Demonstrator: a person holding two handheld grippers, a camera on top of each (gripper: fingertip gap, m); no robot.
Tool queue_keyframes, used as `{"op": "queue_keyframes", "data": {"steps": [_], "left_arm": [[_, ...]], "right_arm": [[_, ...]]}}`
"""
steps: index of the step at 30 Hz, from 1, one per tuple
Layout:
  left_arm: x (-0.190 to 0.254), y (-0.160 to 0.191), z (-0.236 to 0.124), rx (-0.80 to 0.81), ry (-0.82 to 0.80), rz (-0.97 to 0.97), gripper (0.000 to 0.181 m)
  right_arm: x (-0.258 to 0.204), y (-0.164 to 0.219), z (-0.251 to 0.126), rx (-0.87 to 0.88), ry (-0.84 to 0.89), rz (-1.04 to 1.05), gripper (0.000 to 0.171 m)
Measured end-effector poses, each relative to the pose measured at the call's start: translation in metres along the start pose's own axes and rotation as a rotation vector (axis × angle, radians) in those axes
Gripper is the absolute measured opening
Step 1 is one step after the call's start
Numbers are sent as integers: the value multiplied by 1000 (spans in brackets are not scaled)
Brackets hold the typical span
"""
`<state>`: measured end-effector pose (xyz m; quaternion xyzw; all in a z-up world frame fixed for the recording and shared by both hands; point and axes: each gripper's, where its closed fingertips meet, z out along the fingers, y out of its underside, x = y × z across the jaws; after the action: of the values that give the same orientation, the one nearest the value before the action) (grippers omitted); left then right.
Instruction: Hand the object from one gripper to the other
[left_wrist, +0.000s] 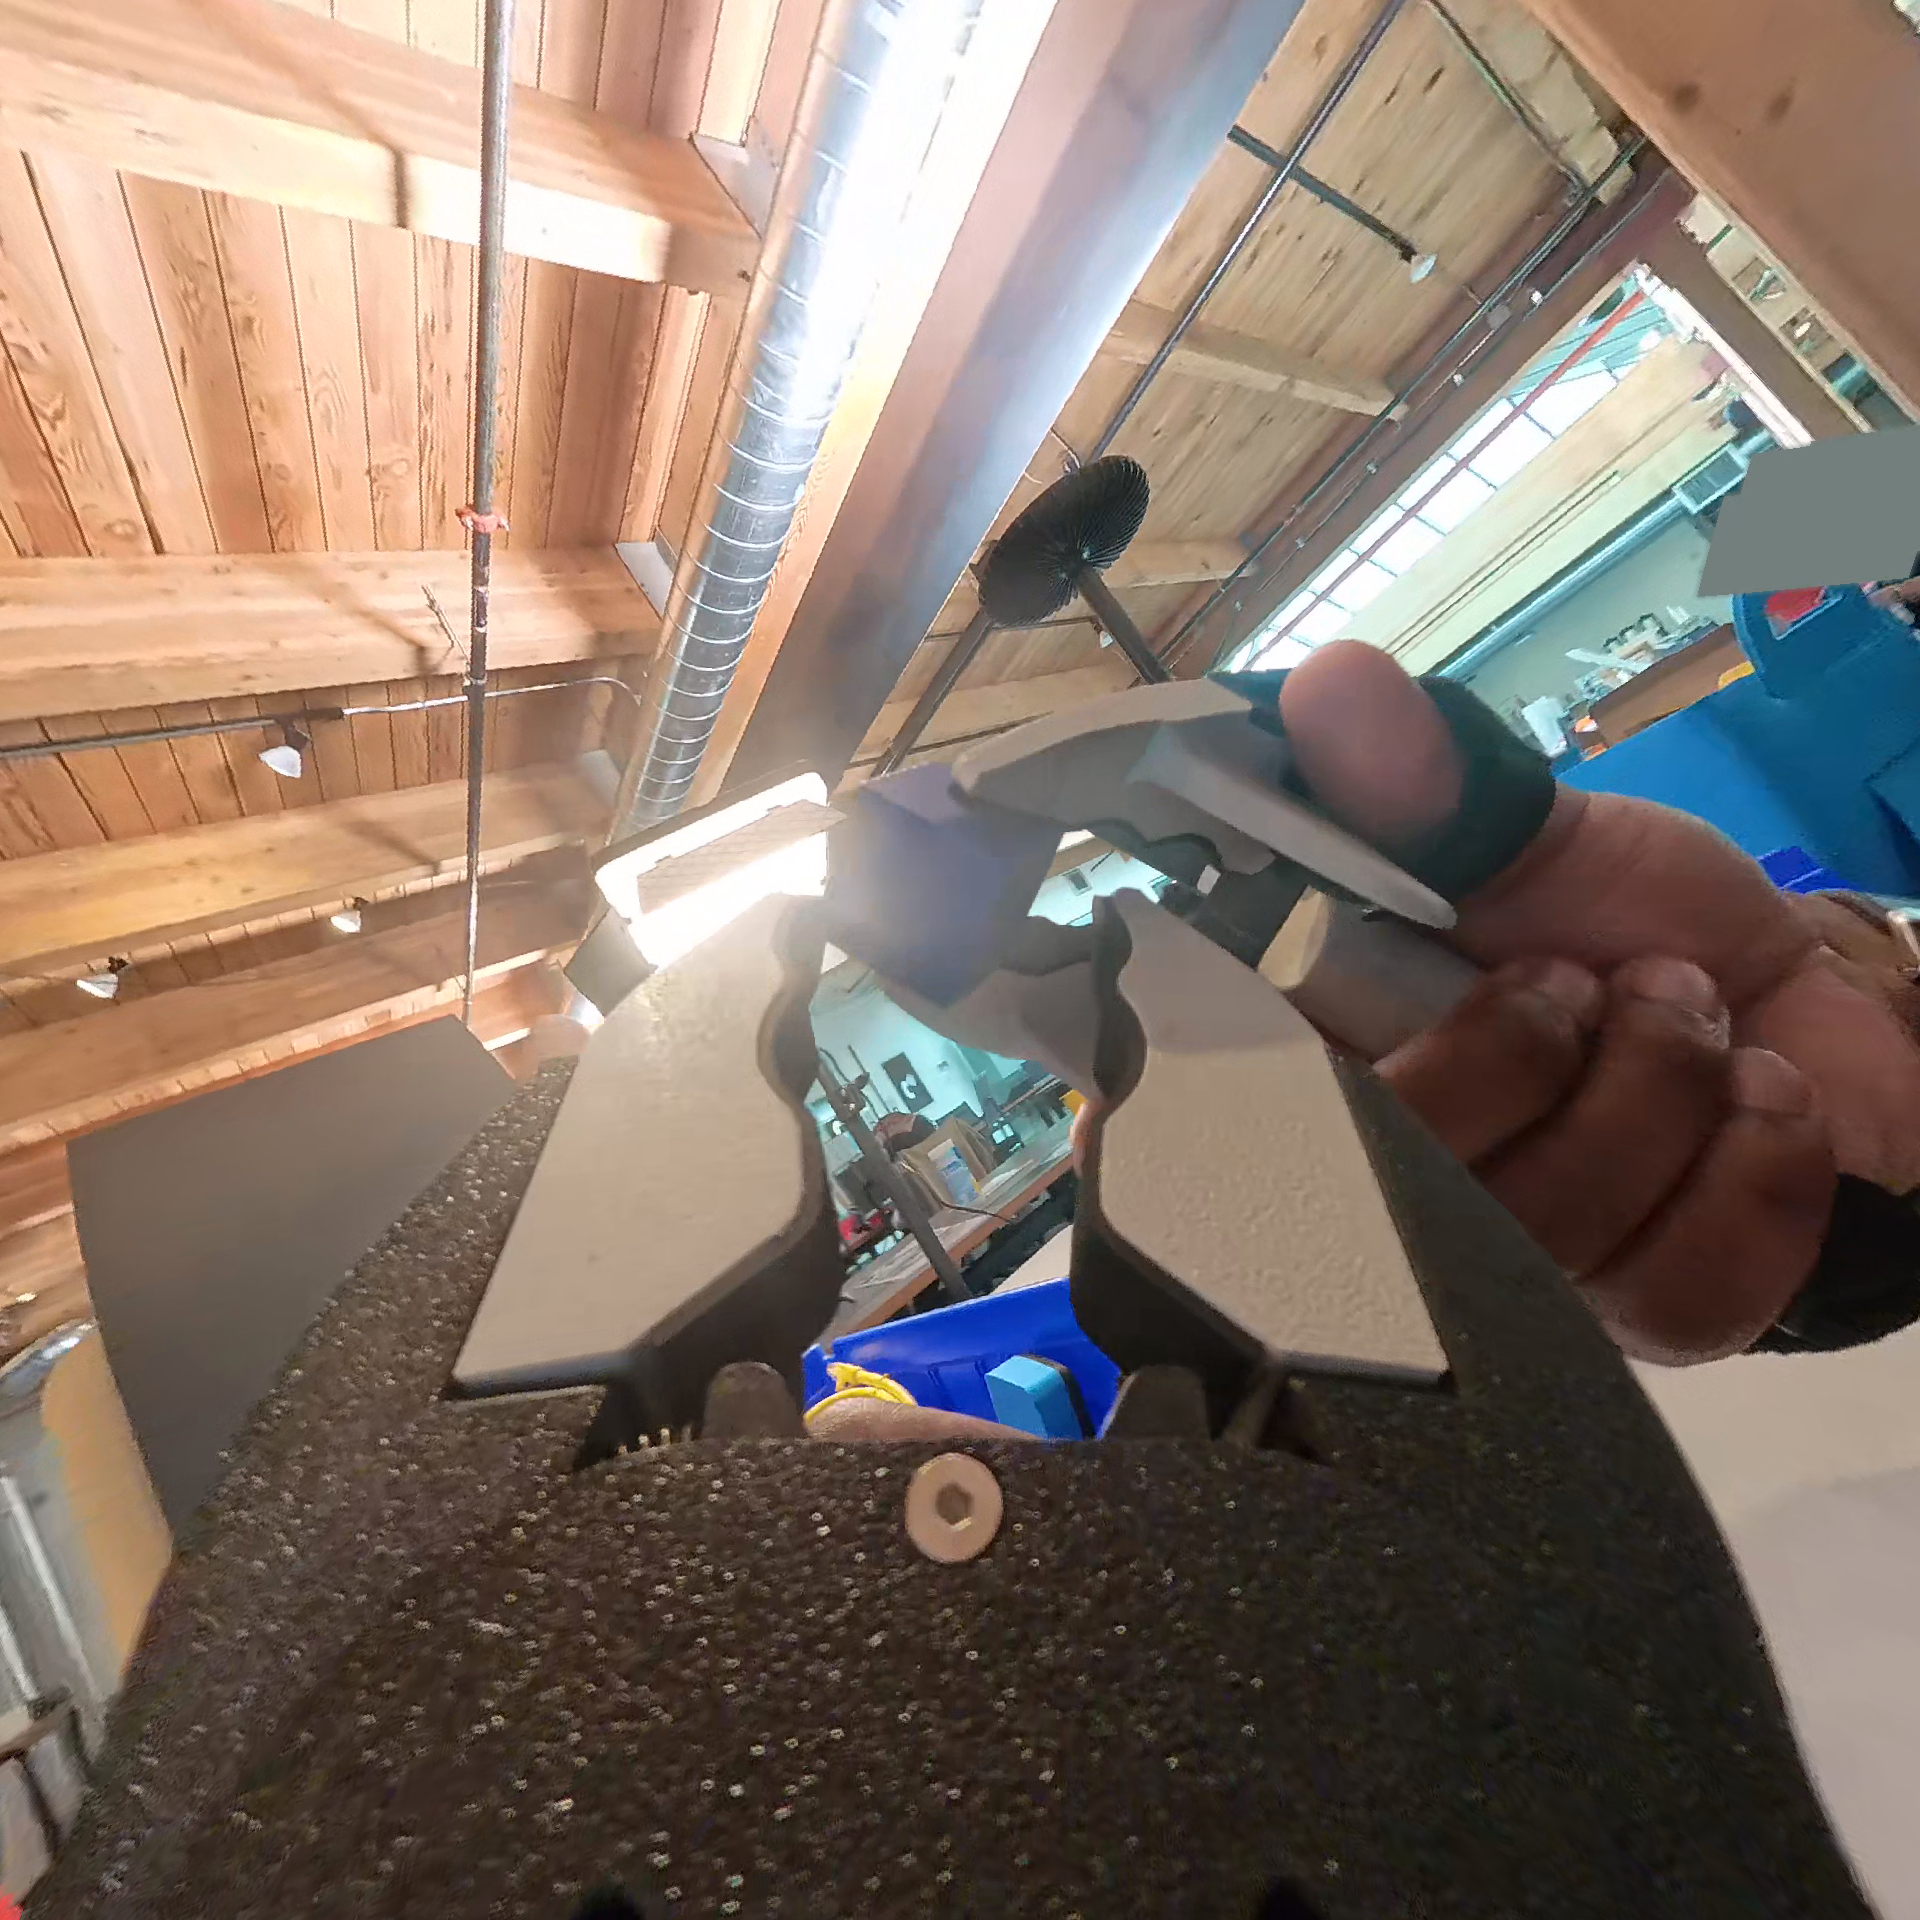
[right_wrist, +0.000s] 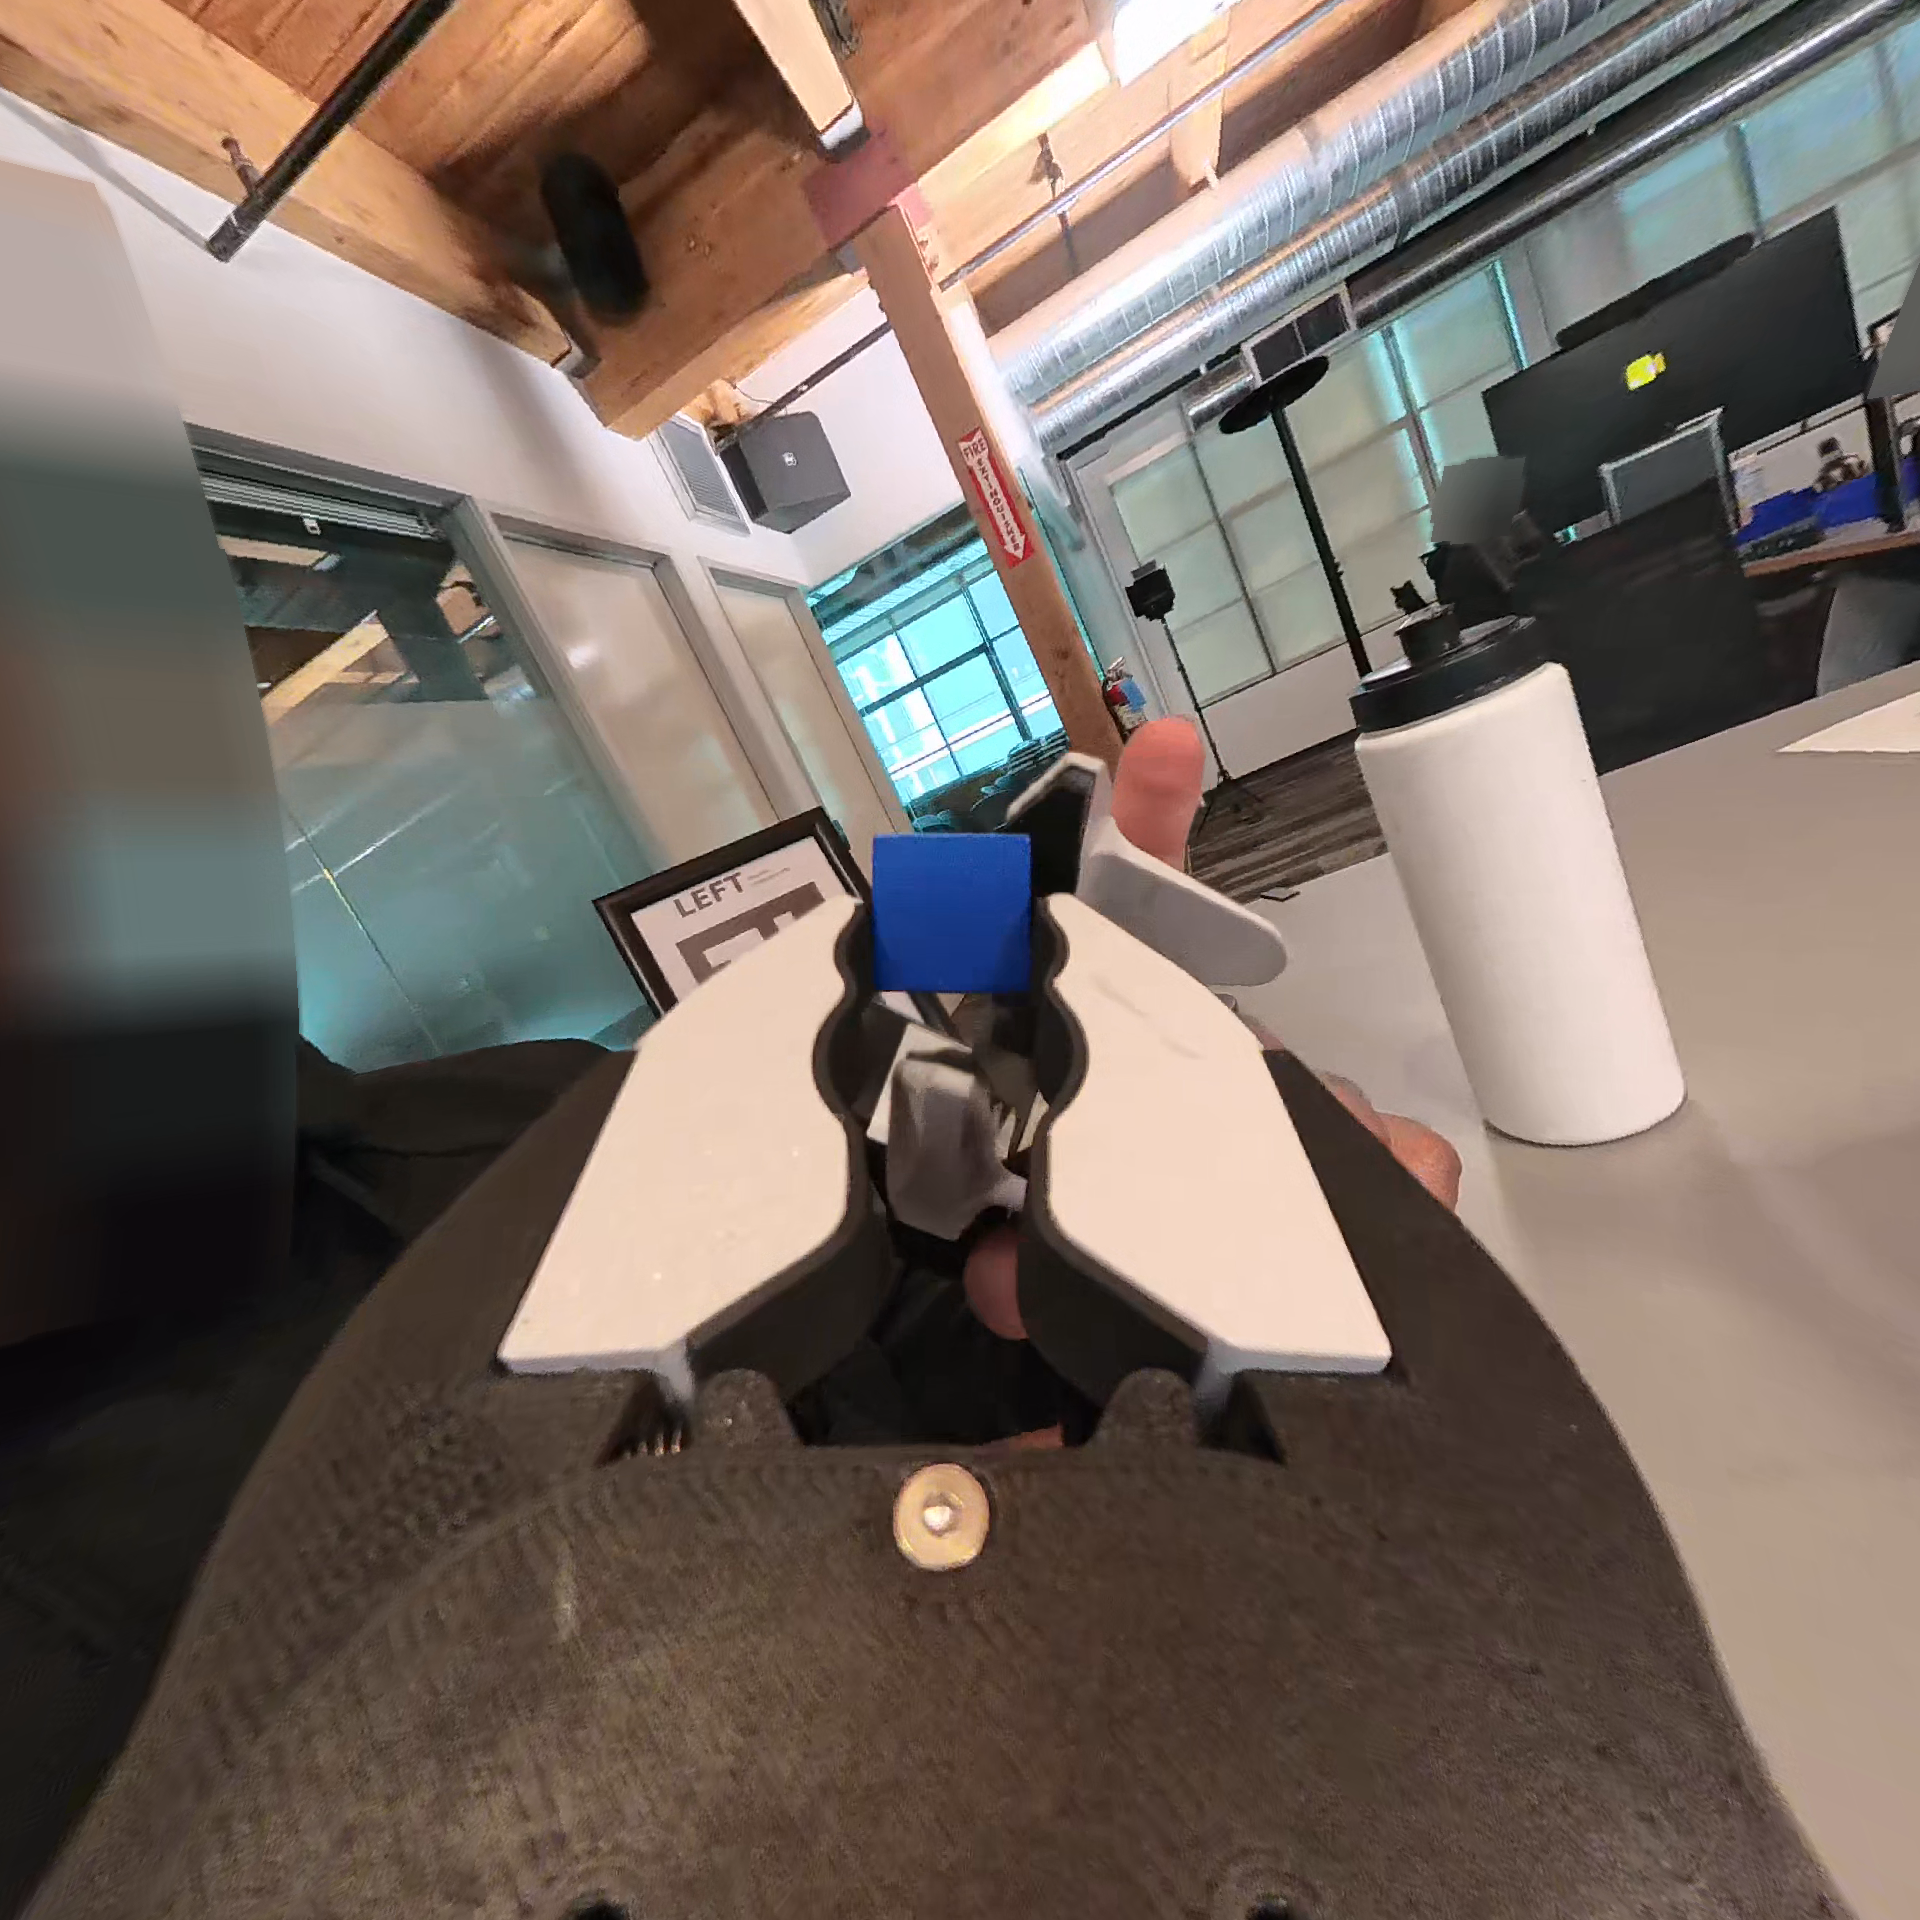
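A wooden plank ceiling (left_wrist: 260, 343) with a silver duct (left_wrist: 758, 416) ran overhead; glass partitions (right_wrist: 436, 748) stood left, a grey table (right_wrist: 1714, 1299) right, and windows (right_wrist: 935, 675) glowed far off

Left wrist view, items:
- My left gripper (left_wrist: 951, 977): jaws apart, pointing up twd wood ceiling (left_wrist: 260, 364).
- Blue cube (left_wrist: 935, 883): above my fingertips, clamped in the right gripper (left_wrist: 925, 873).
- Hand (left_wrist: 1621, 1039) w/ black strap holds that gripper.
- Blue bin (left_wrist: 966, 1340): low, betw my fingers.
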<state>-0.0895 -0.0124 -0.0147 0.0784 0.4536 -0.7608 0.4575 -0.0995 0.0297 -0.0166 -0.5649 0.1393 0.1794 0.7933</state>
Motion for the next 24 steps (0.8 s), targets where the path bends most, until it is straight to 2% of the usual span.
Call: {"op": "queue_keyframes", "data": {"steps": [9, 11, 12, 14, 19, 24], "left_arm": [[9, -2, 1, -11, -23, 211, 55], [10, -1, 0, -17, -29, 241, 47], [8, -2, -1, -16, -46, 258, 32], [8, 3, -1, -52, -49, 310, 29], [-3, 23, 1, -194, -100, 361, 29], [-22, 43, -2, -340, -216, 432, 30]], "right_arm": [[1, 6, -7, -75, 50, -62, 28], [2, 4, -10, -78, 65, -75, 28], [3, 3, -12, -77, 77, -79, 28], [7, 2, -16, -83, 111, -90, 28], [29, -6, -26, -83, 311, -219, 30], [35, -29, -42, -104, 653, -611, 32]]}}
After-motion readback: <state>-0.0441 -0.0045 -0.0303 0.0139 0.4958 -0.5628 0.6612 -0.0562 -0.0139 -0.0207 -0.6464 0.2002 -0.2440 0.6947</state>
